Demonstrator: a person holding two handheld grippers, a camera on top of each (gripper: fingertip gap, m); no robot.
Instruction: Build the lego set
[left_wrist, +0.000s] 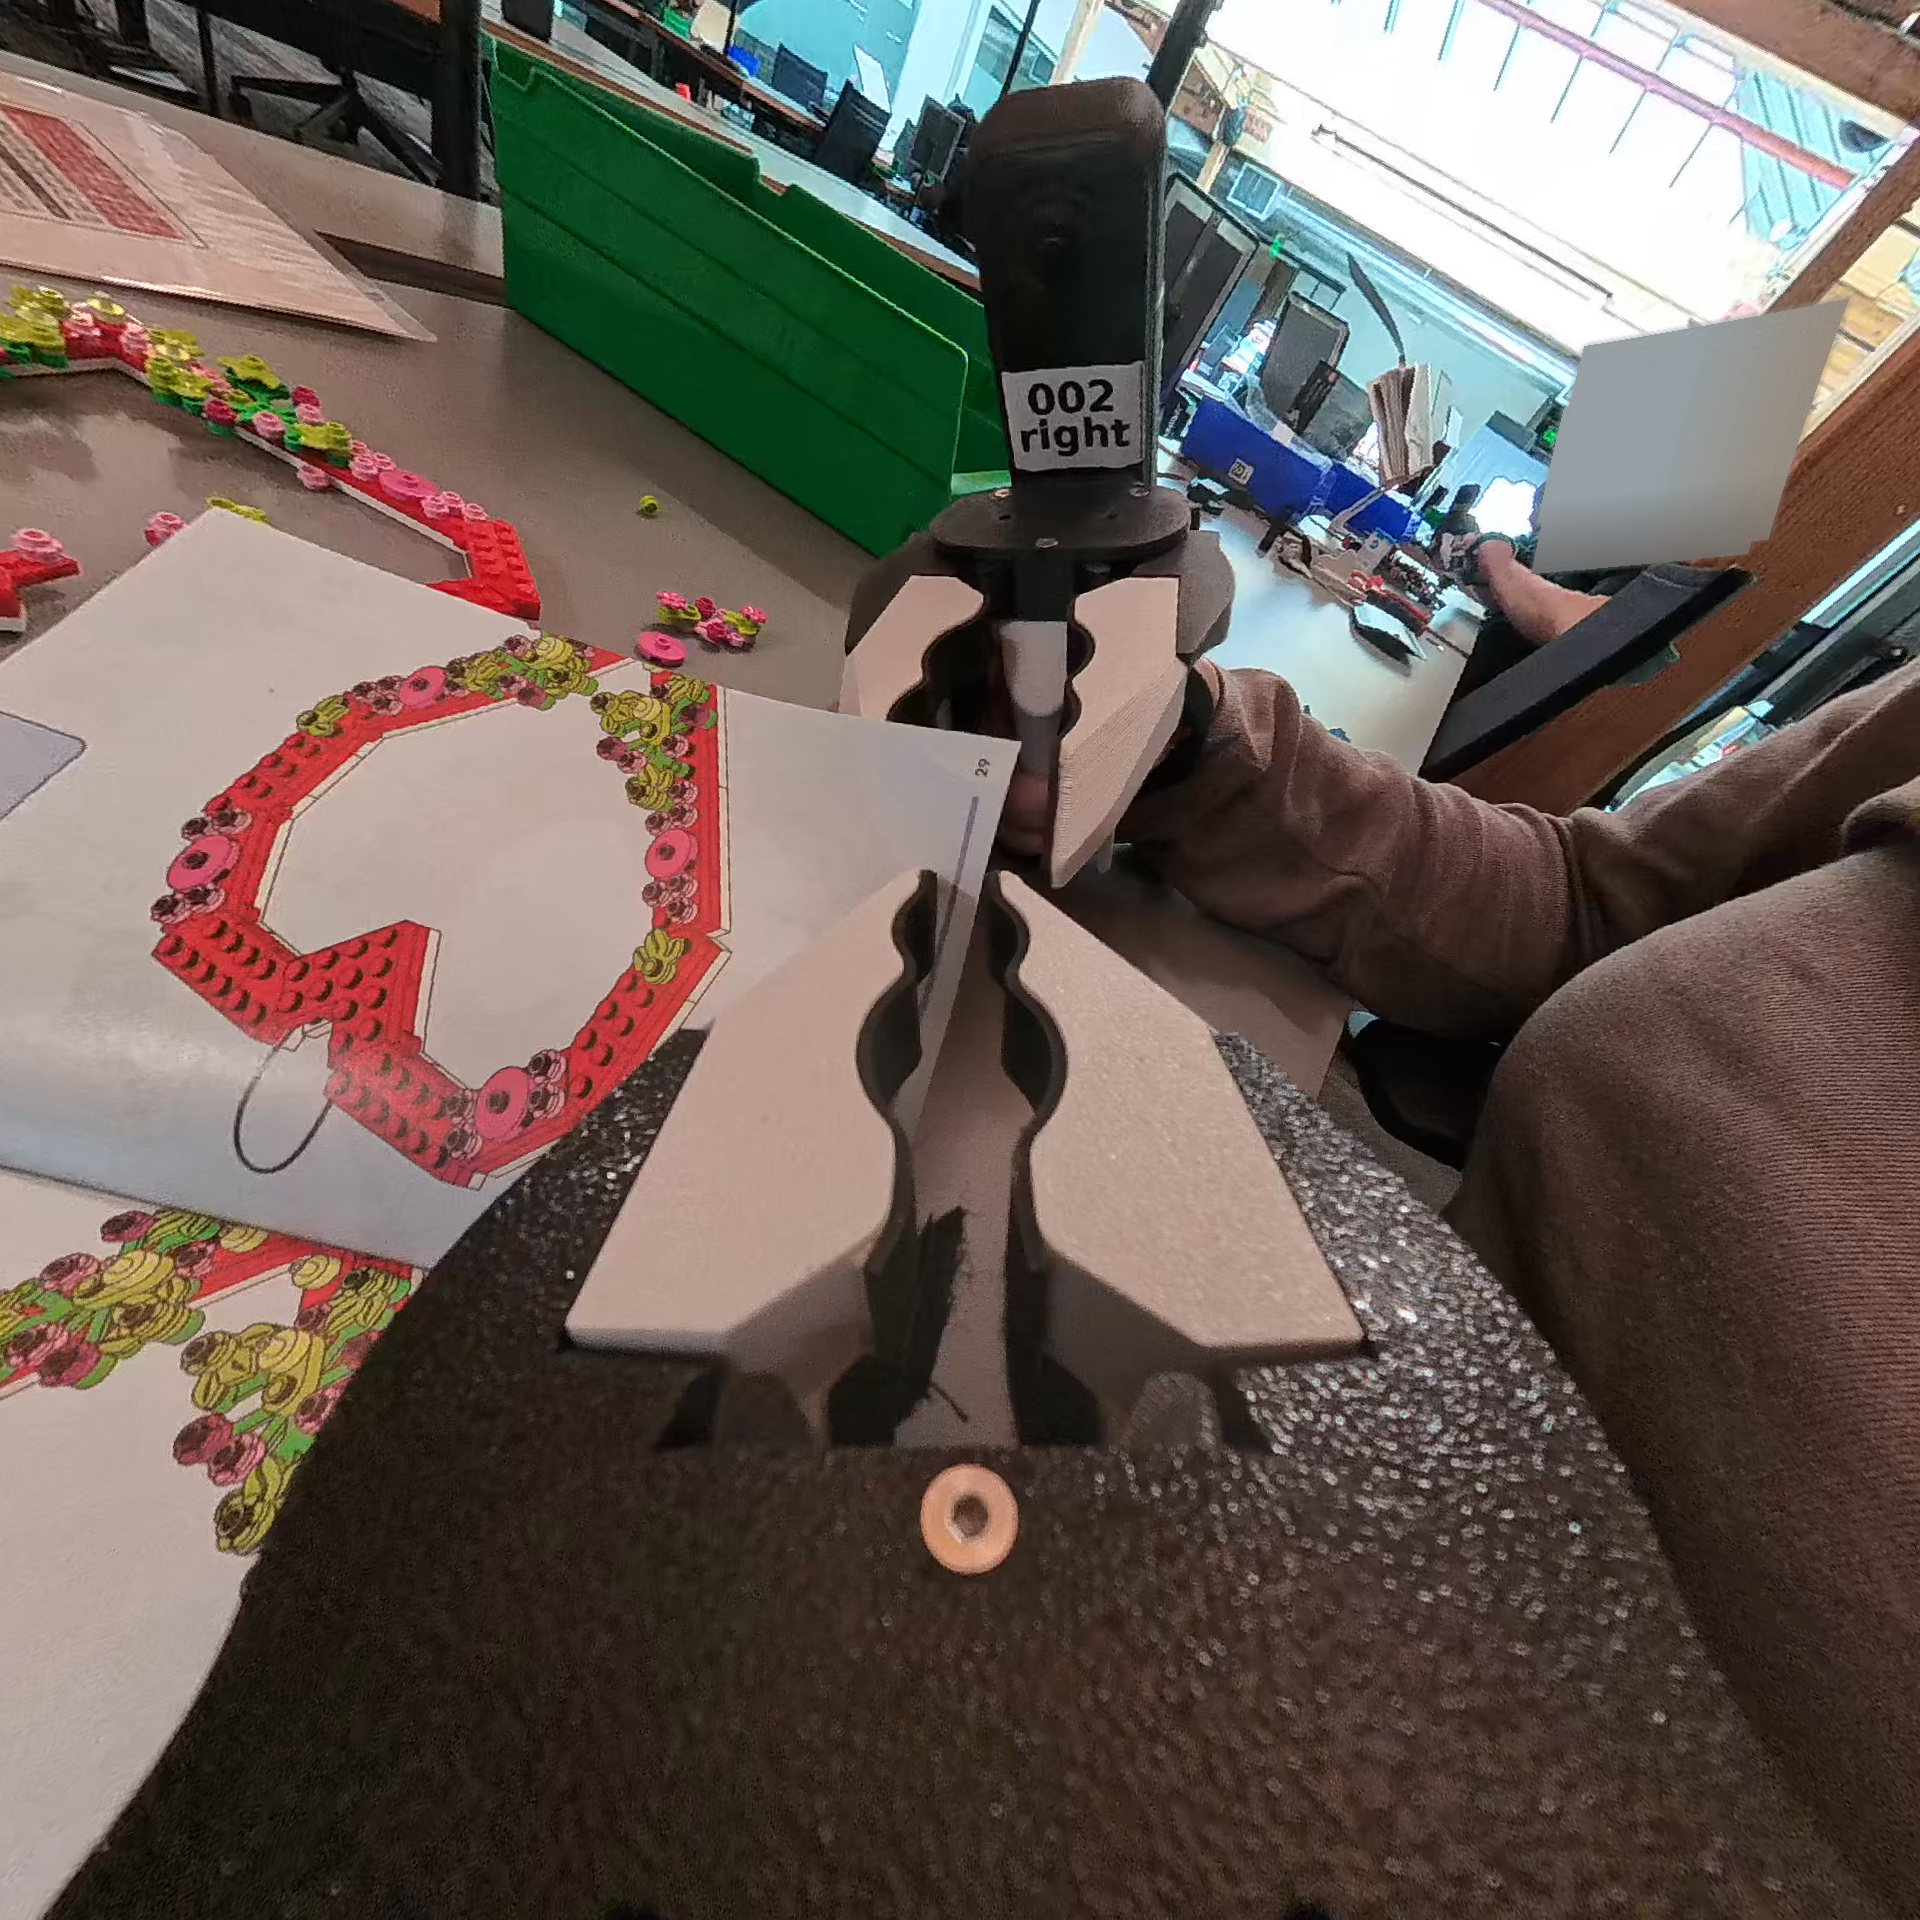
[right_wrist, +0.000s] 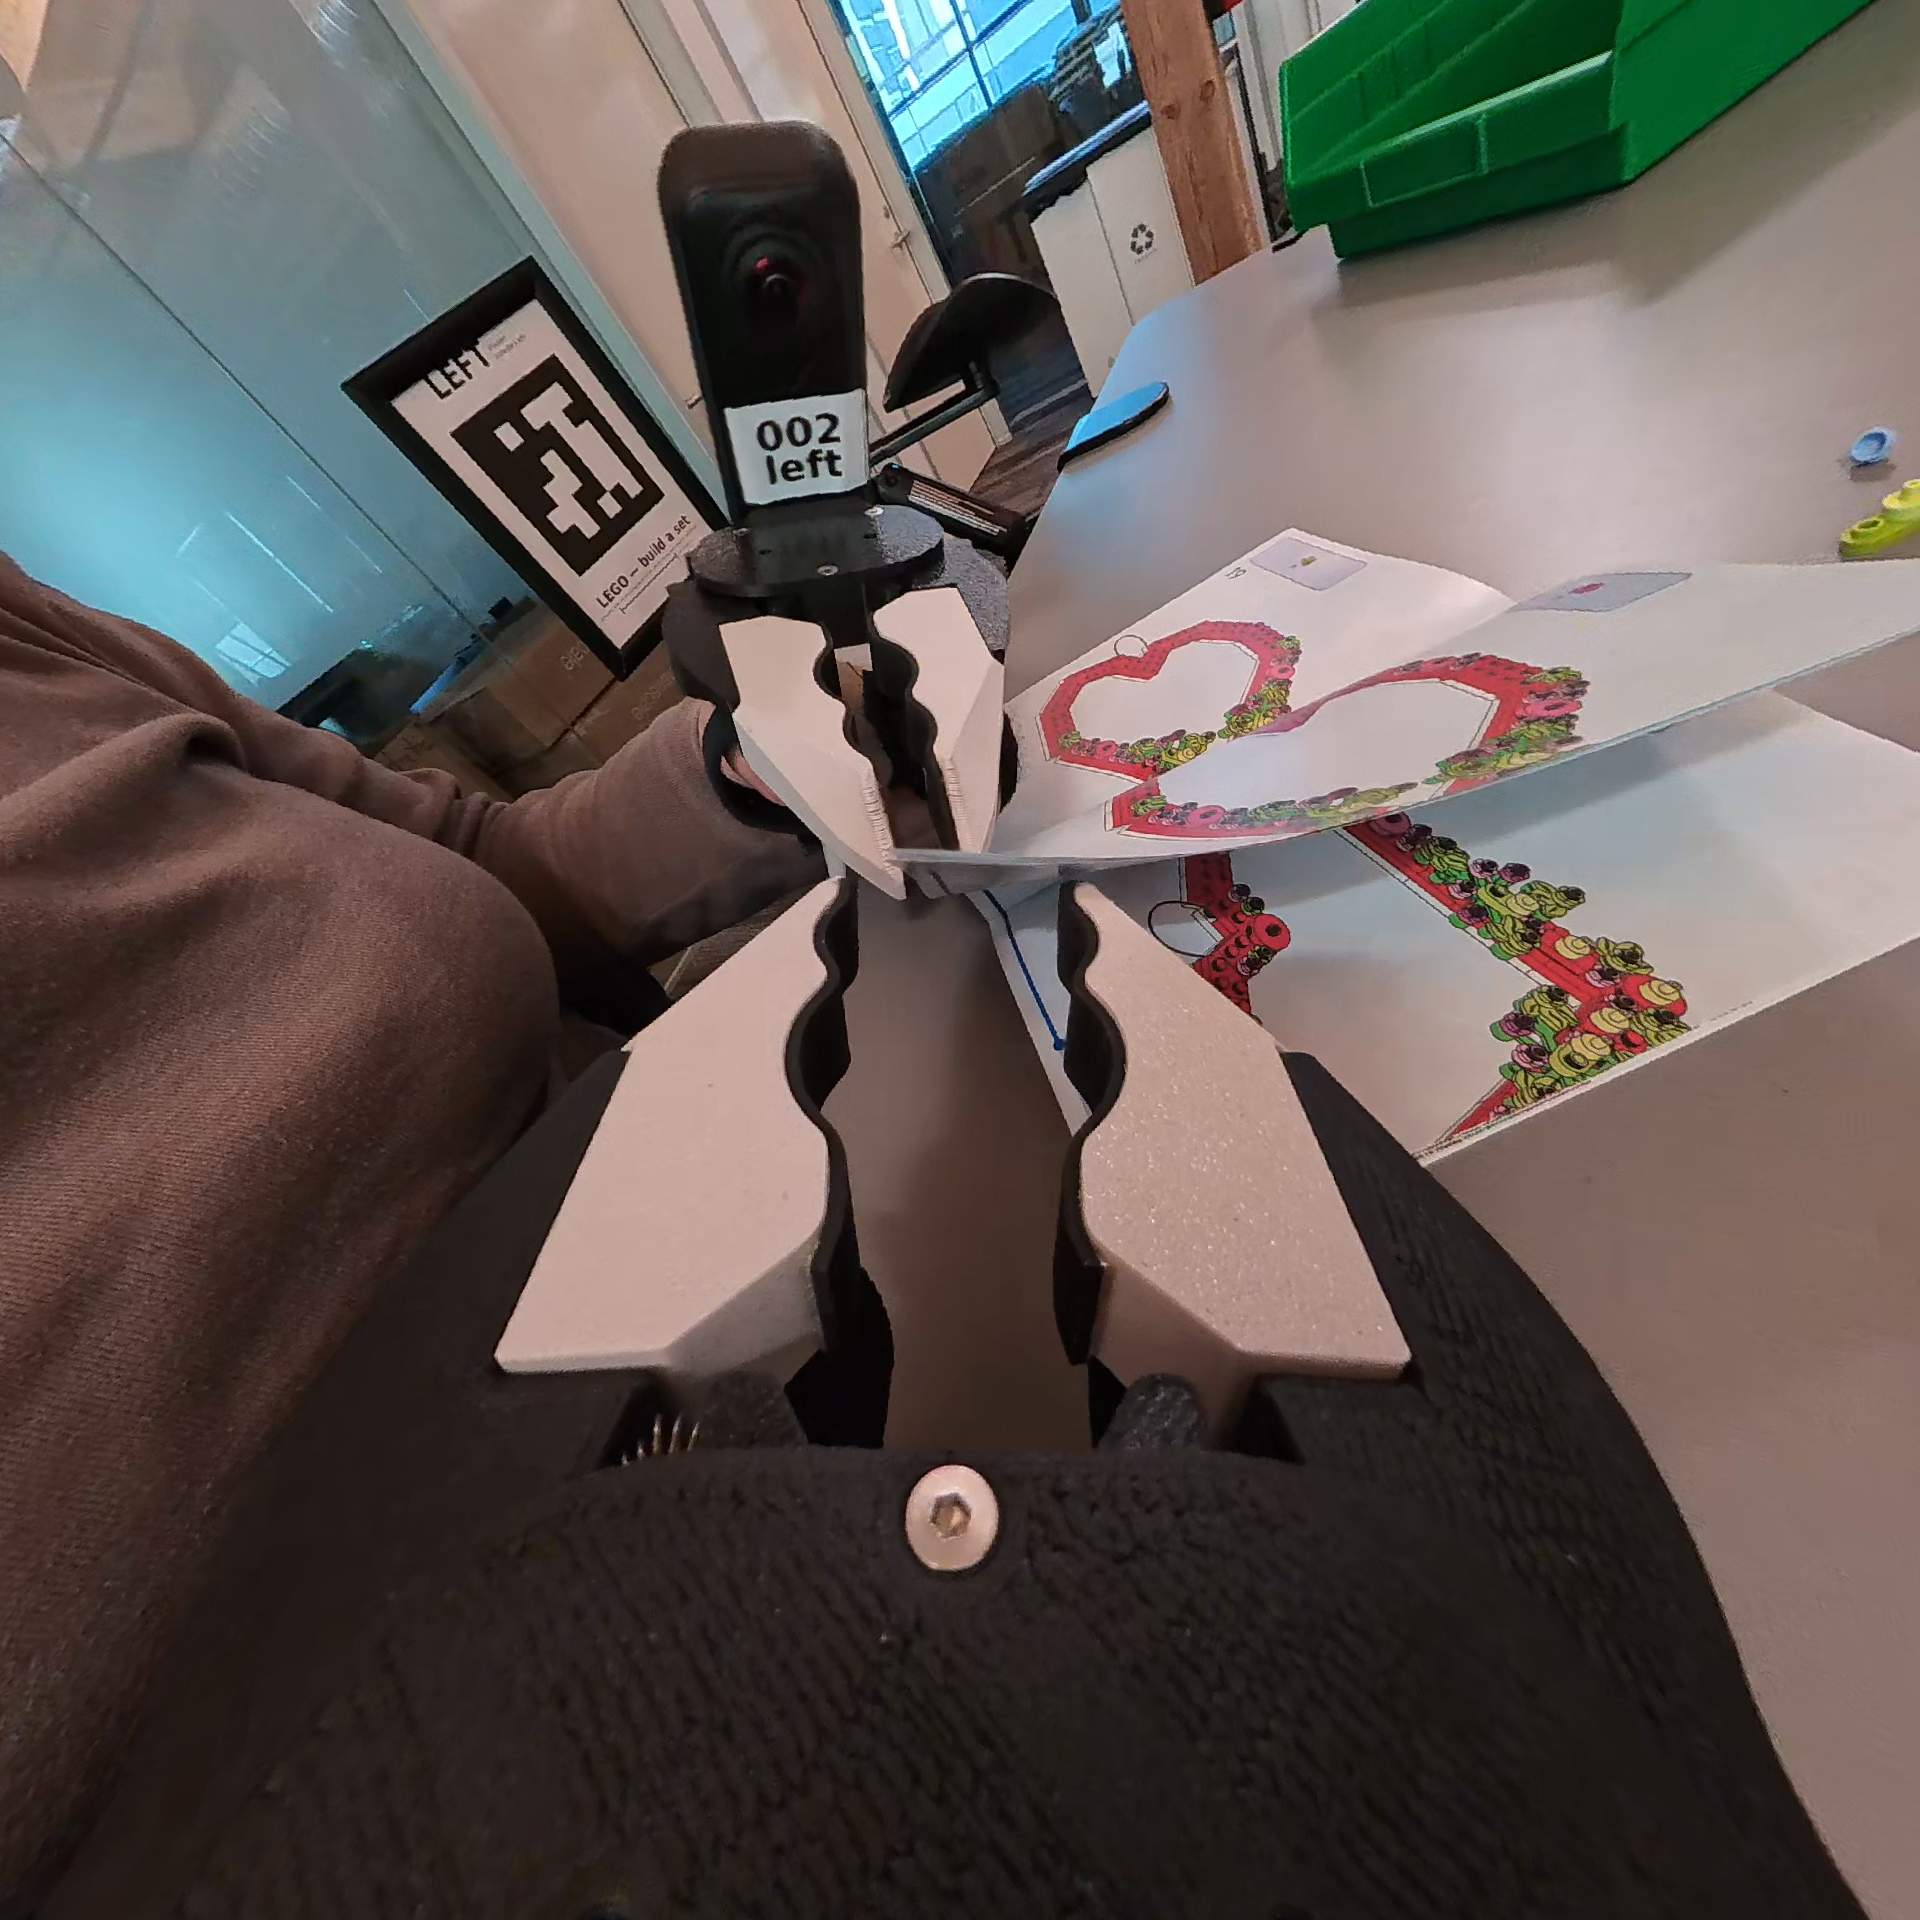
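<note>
Facing one another over the grey counter (right_wrist: 1558, 343), the two grippers met at the corner of a lifted page of the glossy instruction booklet (left_wrist: 499, 831). The left gripper (left_wrist: 961, 894), with pale matte fingers (left_wrist: 769, 1122) whose black inner pads were cut in a wavy profile, was pinched narrowly on the thin page edge, which passed between its tips; the right wrist view showed the same gripper (right_wrist: 920, 862) clamping the sheet corner so that the page hung raised and bowed above the spread beneath. The right gripper (right_wrist: 961, 914) stood wide, nothing between its fingers (right_wrist: 686, 1174), its tips just beside that corner; in the left wrist view it (left_wrist: 1049, 842) appeared beyond the page edge, mounted on a rough, speckled black body. The pages carried printed heart-shaped red frames trimmed with pink and lime flowers. The partly built lego heart (left_wrist: 260, 416), a studded red plate strip topped with small knobbly pink and lime flower pieces, lay on the counter beyond the booklet, with loose flower pieces (left_wrist: 712, 618) near it. A green ribbed plastic bin (left_wrist: 727, 312) stood behind, and a brown fabric sleeve (left_wrist: 1403, 862) led to the right gripper.
</note>
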